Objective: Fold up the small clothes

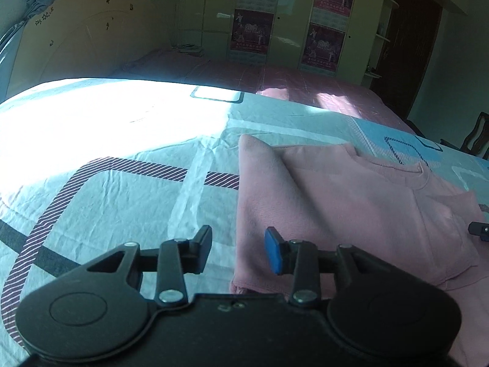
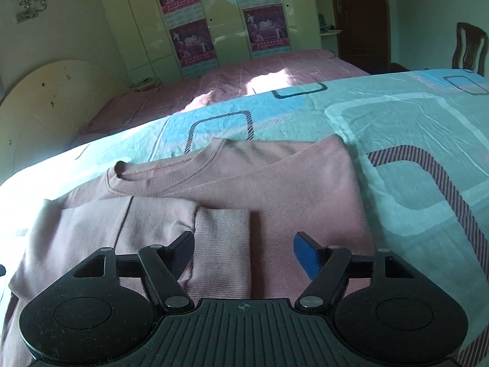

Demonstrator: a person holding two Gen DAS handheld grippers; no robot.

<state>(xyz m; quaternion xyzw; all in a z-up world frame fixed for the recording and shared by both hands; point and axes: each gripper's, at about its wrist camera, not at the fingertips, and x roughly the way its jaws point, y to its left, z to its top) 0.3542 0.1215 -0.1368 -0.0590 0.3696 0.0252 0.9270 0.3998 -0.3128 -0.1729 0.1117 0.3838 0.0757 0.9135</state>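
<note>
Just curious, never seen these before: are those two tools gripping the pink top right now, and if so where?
Nothing is held. Both the left tool and right tool are open above the pink top.

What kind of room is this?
Most likely a bedroom in a home. A pink sweater lies on a bed with a patterned sheet, a second bed stands behind it, and wardrobe doors line the far wall.
</note>
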